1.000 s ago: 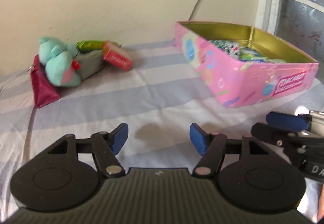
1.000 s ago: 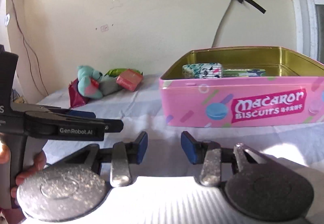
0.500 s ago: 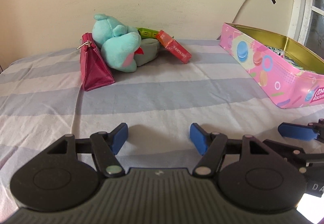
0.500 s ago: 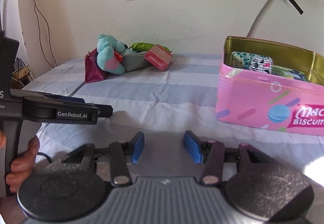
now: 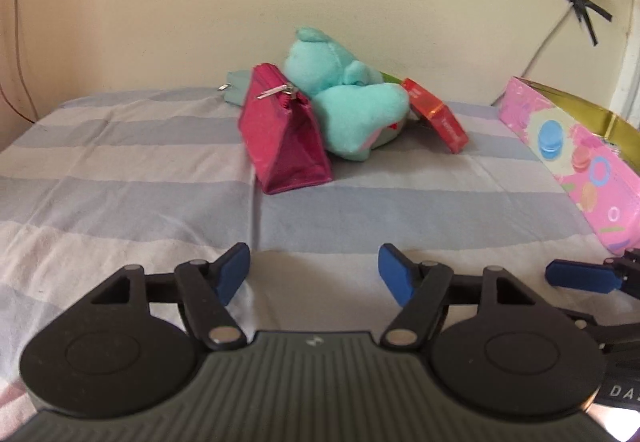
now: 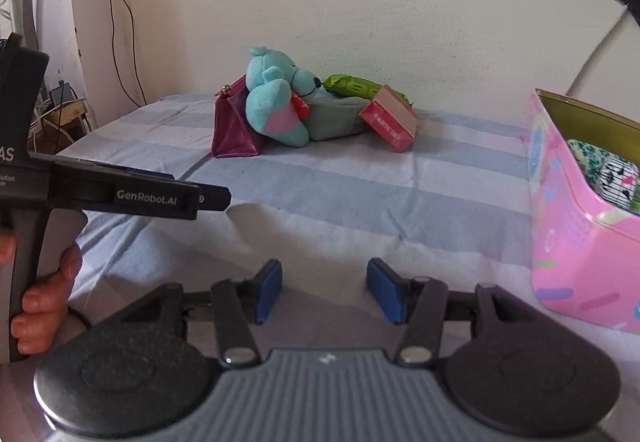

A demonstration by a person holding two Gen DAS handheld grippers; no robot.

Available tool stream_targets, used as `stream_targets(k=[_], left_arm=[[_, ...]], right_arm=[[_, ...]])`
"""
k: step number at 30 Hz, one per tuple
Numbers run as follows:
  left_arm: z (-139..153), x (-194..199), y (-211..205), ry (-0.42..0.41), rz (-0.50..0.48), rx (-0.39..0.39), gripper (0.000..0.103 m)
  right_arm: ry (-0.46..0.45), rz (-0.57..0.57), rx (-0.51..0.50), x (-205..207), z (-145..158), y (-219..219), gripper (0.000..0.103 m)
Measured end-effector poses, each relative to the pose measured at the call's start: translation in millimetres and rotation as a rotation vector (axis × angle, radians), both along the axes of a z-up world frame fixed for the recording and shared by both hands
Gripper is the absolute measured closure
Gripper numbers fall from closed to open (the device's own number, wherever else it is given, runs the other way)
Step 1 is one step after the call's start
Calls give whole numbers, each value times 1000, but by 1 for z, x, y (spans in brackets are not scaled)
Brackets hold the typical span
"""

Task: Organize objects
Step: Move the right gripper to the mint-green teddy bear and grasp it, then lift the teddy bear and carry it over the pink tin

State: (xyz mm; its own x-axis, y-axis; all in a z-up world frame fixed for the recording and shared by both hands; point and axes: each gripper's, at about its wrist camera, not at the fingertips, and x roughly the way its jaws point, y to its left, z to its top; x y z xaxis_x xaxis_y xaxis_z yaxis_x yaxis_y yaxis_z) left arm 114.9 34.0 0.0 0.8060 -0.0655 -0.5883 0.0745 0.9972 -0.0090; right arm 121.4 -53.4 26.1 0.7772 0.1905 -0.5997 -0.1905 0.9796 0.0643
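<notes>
A pile lies at the far side of the striped bed: a magenta zip pouch (image 5: 286, 140) (image 6: 234, 130), a teal plush bear (image 5: 344, 110) (image 6: 274, 108), a red box (image 5: 436, 116) (image 6: 388, 118), a grey pouch (image 6: 336, 116) and a green packet (image 6: 360, 86). The pink biscuit tin (image 5: 576, 154) (image 6: 572, 226) stands open at the right with patterned items (image 6: 608, 176) inside. My left gripper (image 5: 314, 276) is open and empty, well short of the pile. My right gripper (image 6: 322, 288) is open and empty beside it.
The striped bedsheet (image 5: 120, 170) runs up to a cream wall (image 5: 160, 2). A cable taped with black tape (image 5: 580, 2) hangs at the right. Cords and clutter (image 6: 60, 110) sit off the bed's left edge. The left gripper's body (image 6: 120, 194) crosses the right wrist view.
Both grippers have swung left, away from the pink tin and toward the pile, which now sits centred and closer. Both stayed open.
</notes>
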Motion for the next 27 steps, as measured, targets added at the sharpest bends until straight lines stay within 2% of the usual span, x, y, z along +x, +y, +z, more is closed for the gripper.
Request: stream_targets(k=[2,8,11,13,14,15,16,18,20,23,25,27], left_arm=[[1,2,7,1,11,-41,30],[3,11,47,-8,171,-171,30],[3,15,52,-13,203,-180,30],[3,16,48,-13,199,-162,29],[3,16,47,-13,196,-156,29],[3,16,47,-14,194,-156,29],[4,15,48,-14,193,-162,29],[4,15,49,-15,192,-172,28],[4,16,52,-16,185,-182,28],[7,12,56,-43,134,-242,28],[13,2,56,-93,48,-322,26],[19,-12,46,-126,-71,-378,15]], right_arm=[[-1,17,7,13,1,6,53],[-84,7,130,59,20,19,55],[-127,23,192,85,35,31,55],[-116,28,225,104,38,37,56],[-99,29,234,114,37,40,61],[-79,32,241,122,35,41,79],[-71,31,253,124,34,40,80],[-80,32,256,114,34,35,82],[-98,44,211,93,33,29,82],[-86,69,153,48,25,8,82],[-95,79,64,10,20,-7,82],[-123,77,-68,-32,16,-17,82]])
